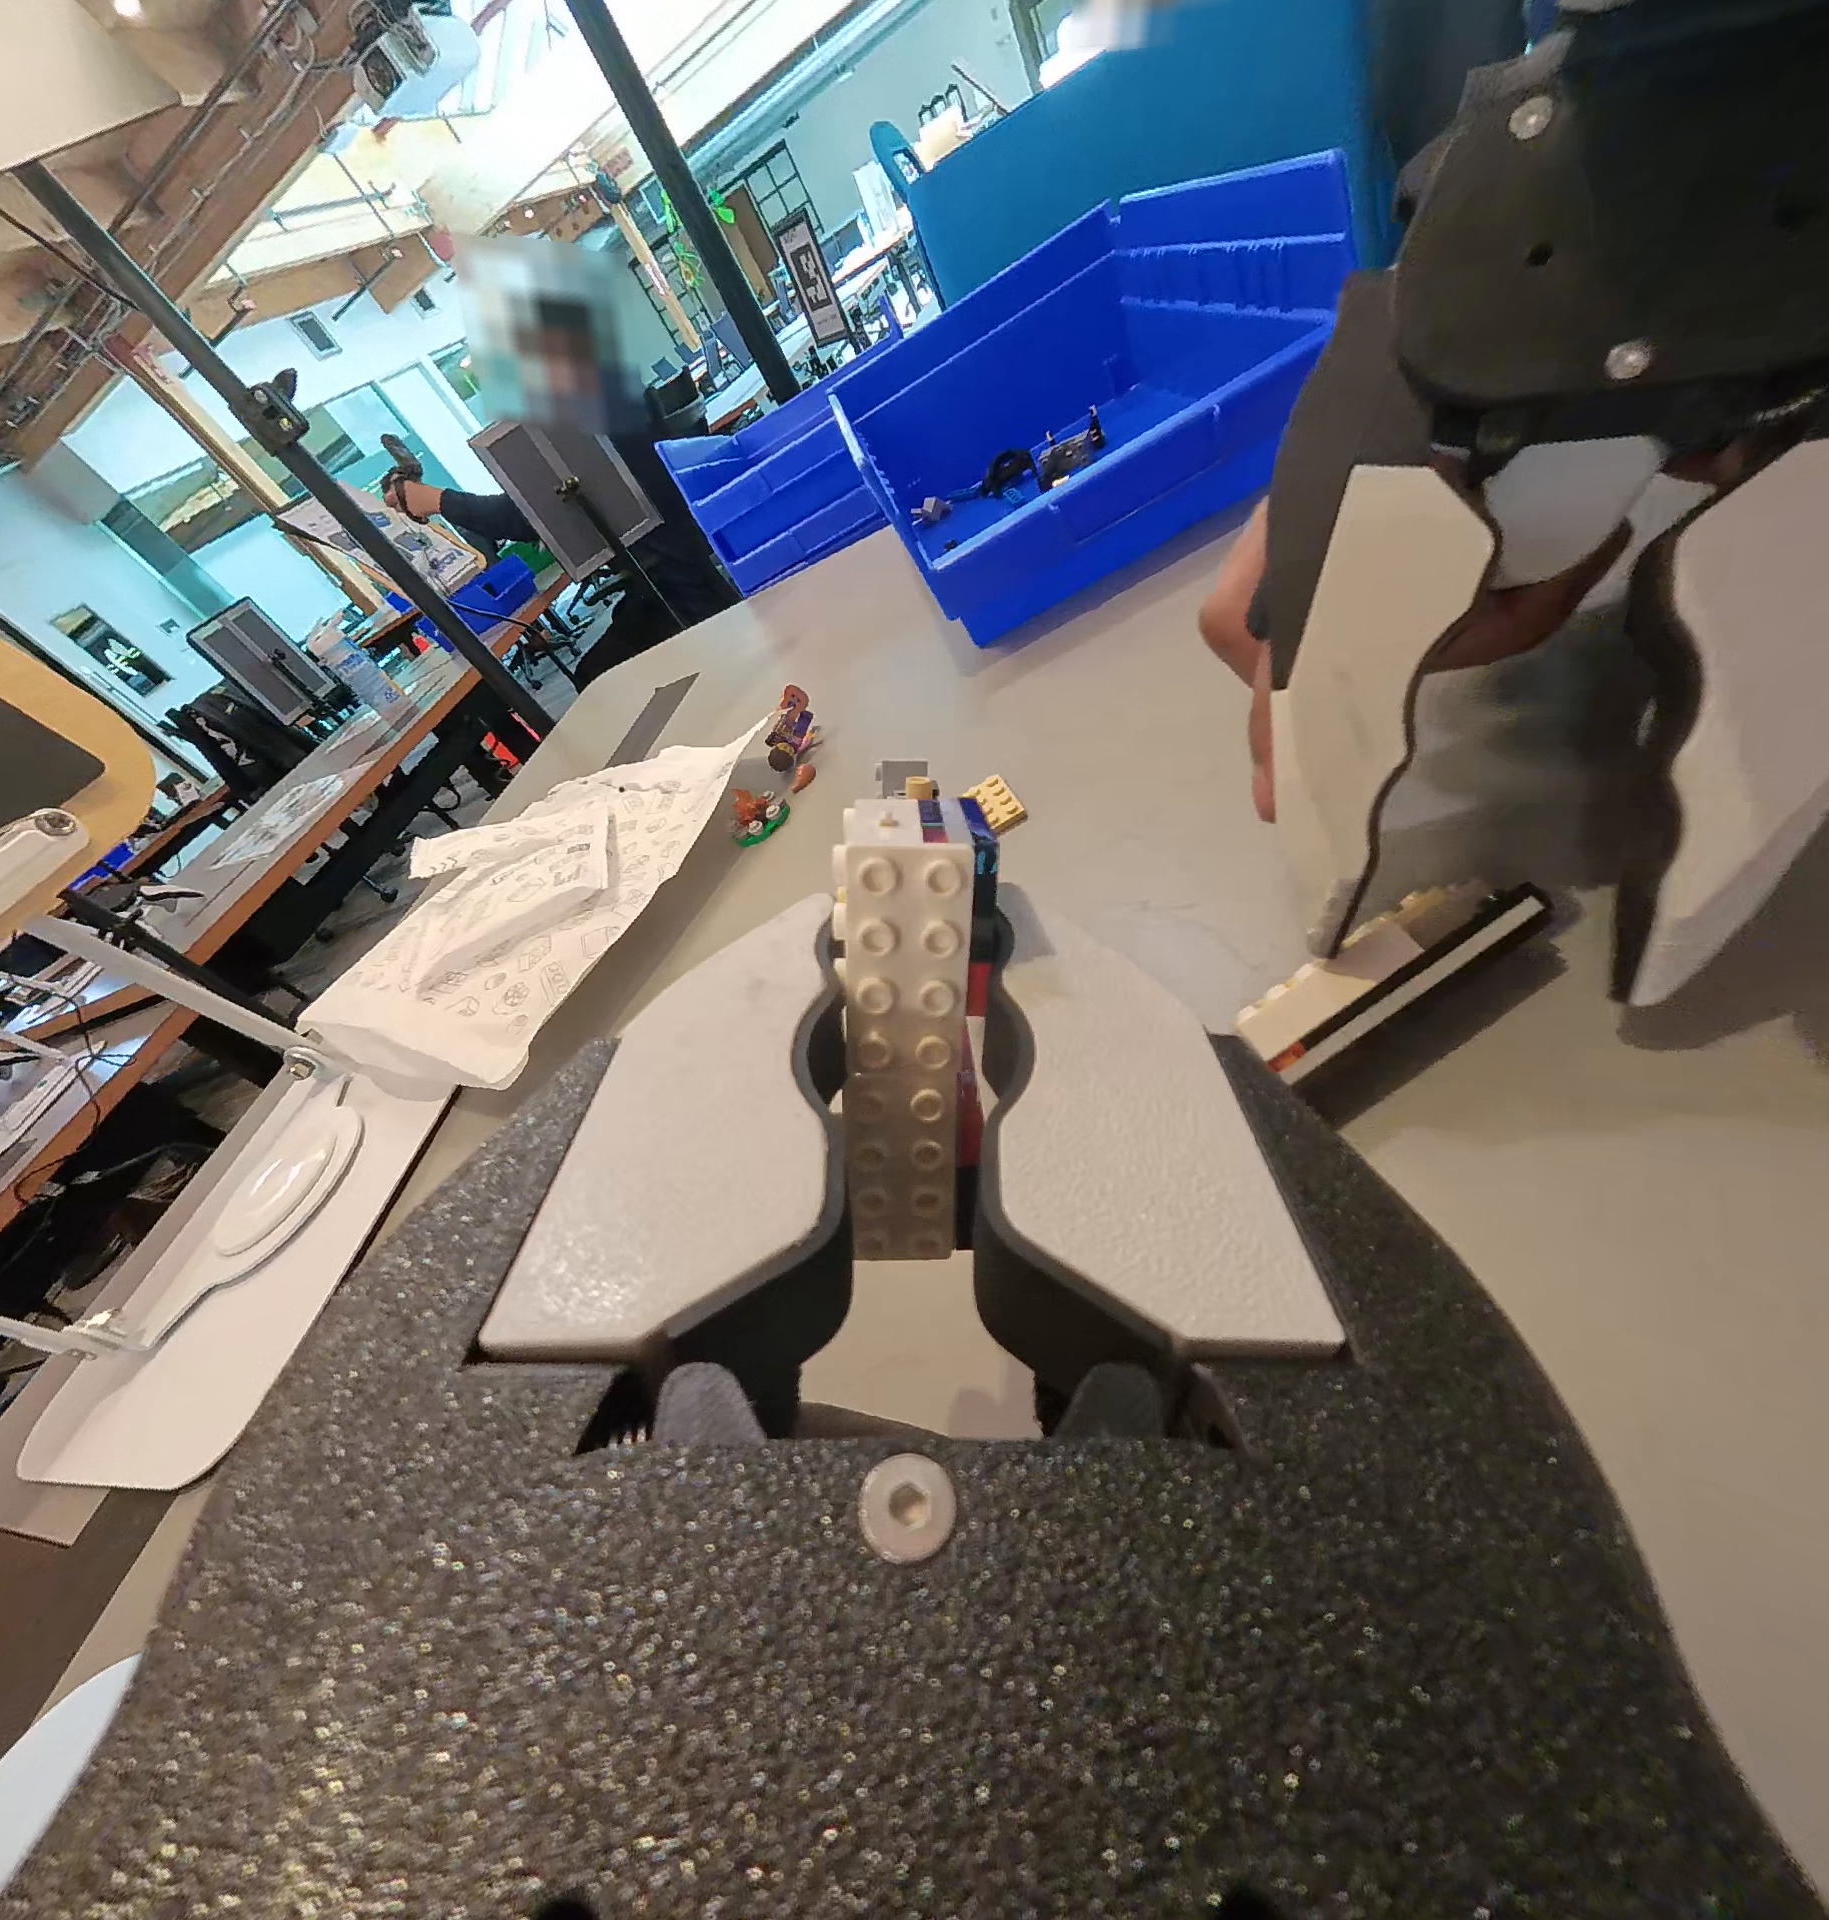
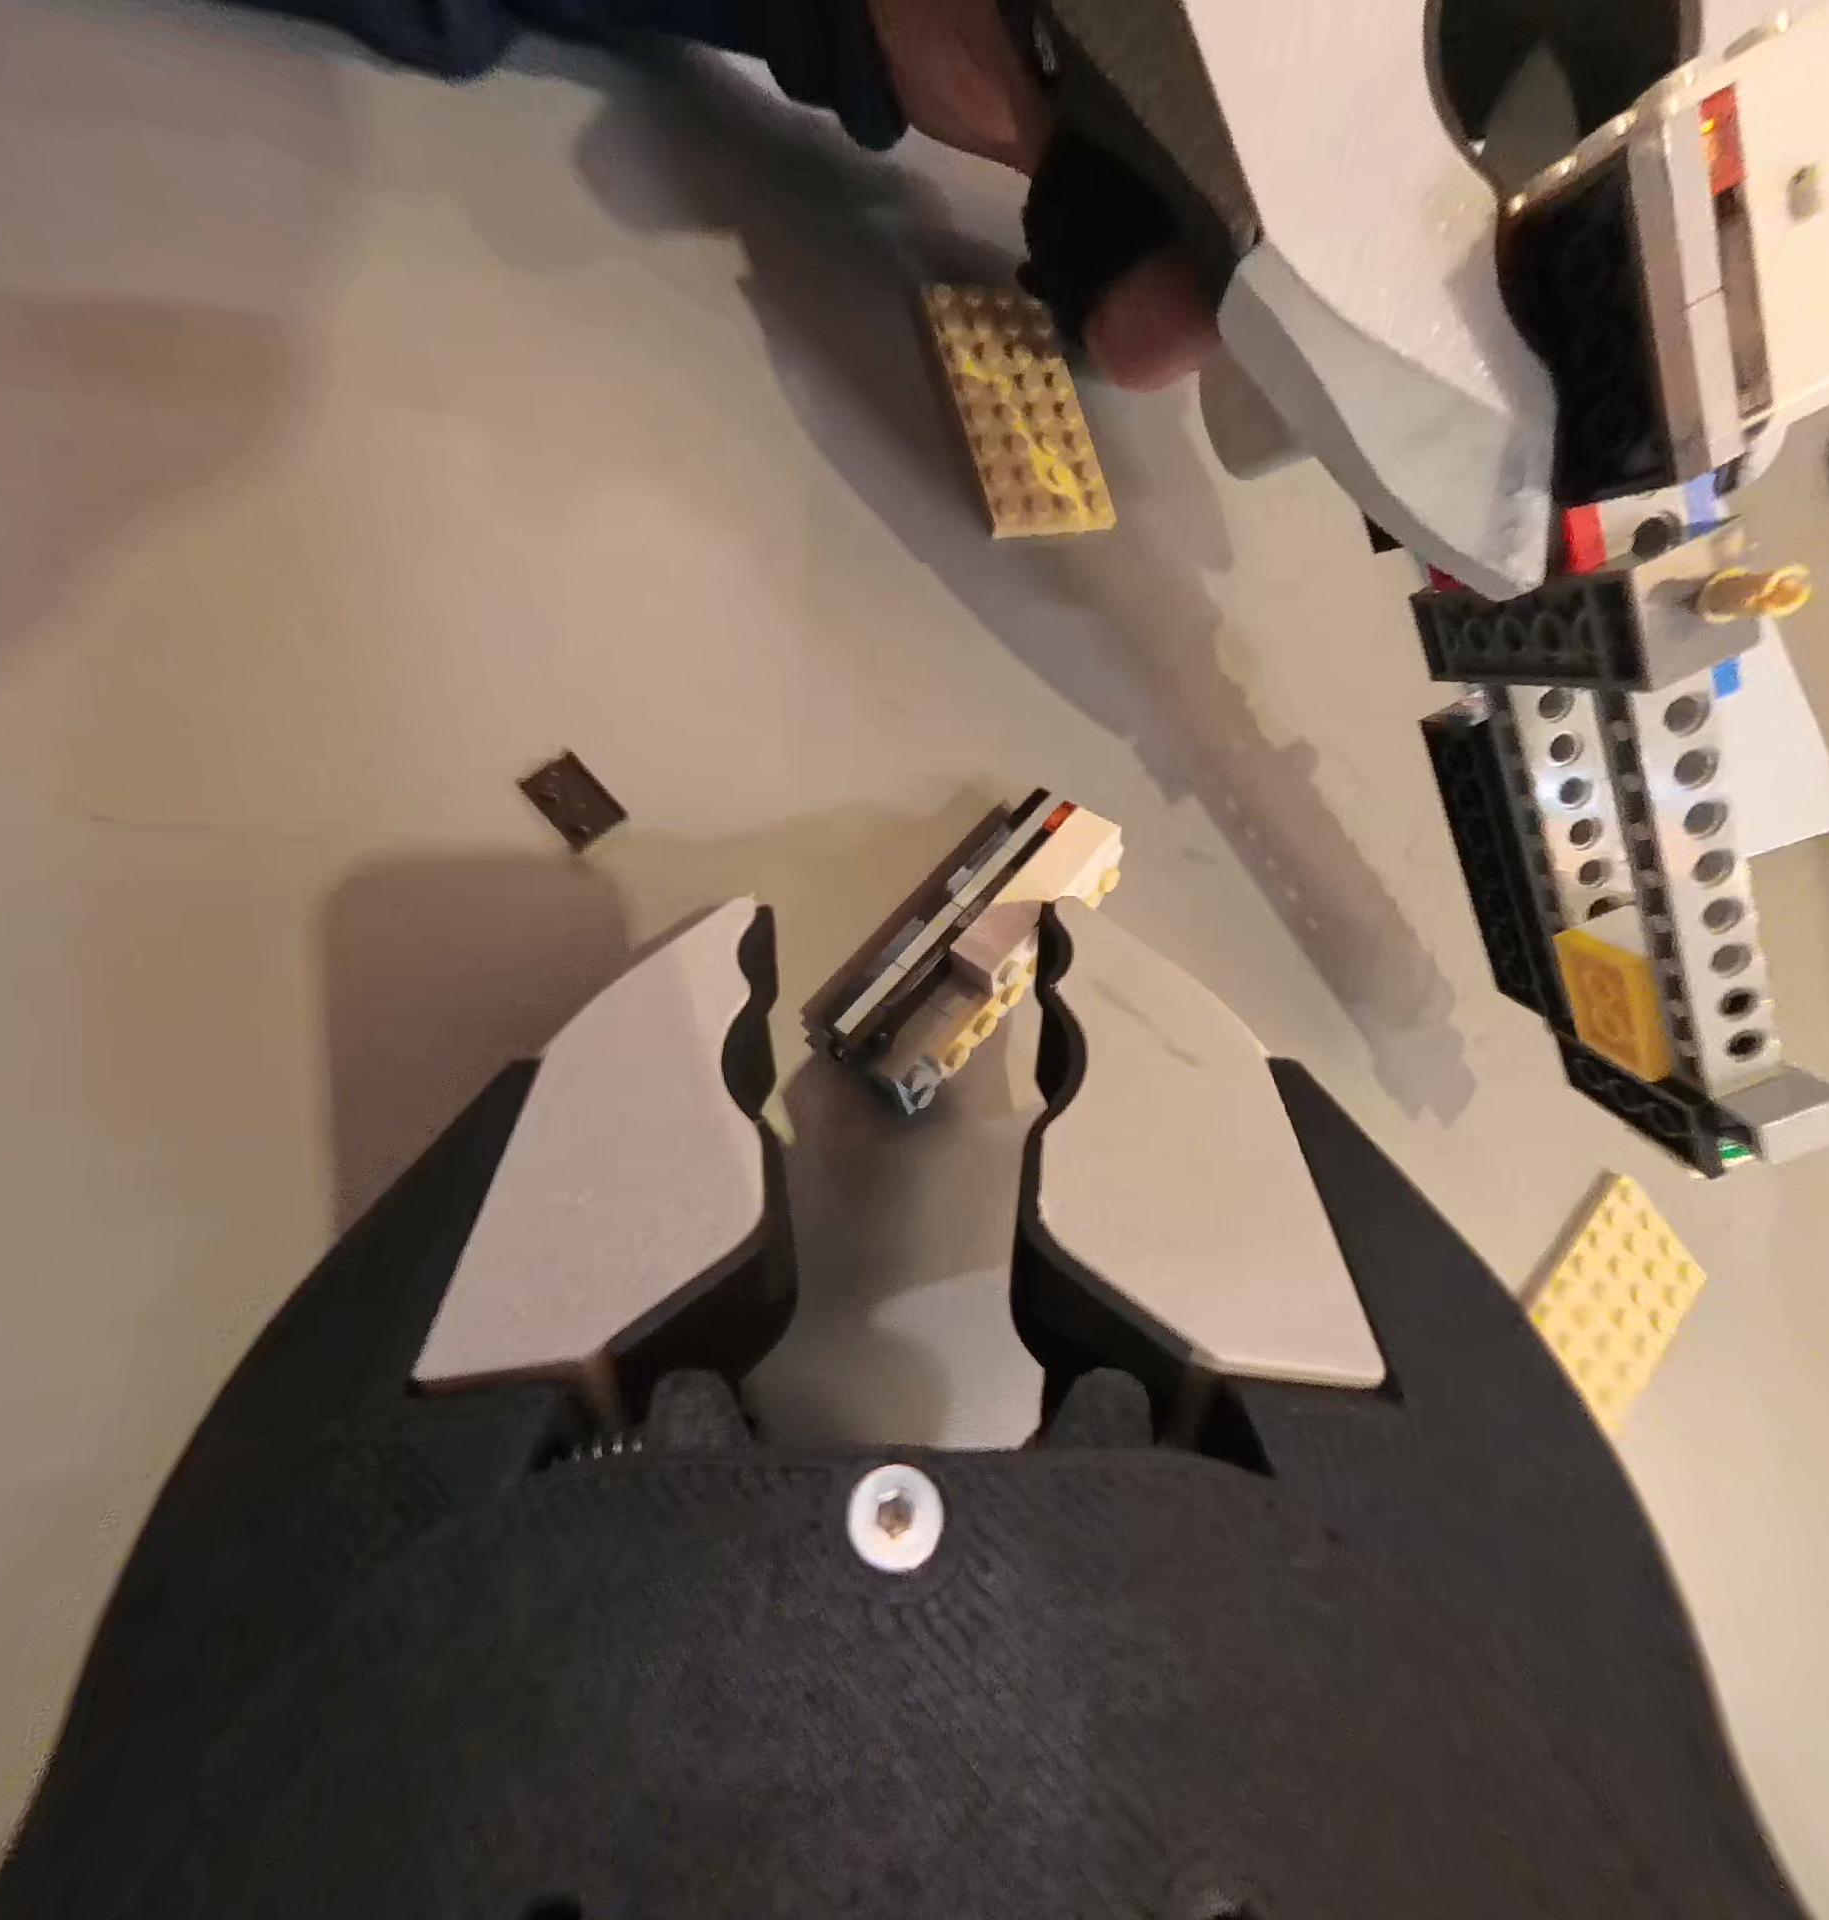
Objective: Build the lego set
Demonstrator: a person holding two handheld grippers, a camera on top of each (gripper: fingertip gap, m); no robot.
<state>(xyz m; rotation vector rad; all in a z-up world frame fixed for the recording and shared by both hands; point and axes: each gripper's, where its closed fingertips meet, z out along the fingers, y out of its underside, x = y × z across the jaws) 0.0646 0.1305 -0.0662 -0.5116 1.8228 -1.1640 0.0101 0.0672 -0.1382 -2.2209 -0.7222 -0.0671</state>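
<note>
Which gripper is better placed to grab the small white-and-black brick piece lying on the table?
Right gripper, probably: its jaws stand open around the white-and-black brick piece. The left gripper is already clamped on a white studded brick assembly.

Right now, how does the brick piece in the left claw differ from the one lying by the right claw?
The tall white studded brick assembly is clamped upright off the table in the left claw; the flat cream-and-black brick assembly lies tilted on the grey table. The right claw stands open around it, one finger right against it. Both are built of studded plastic bricks.
</note>
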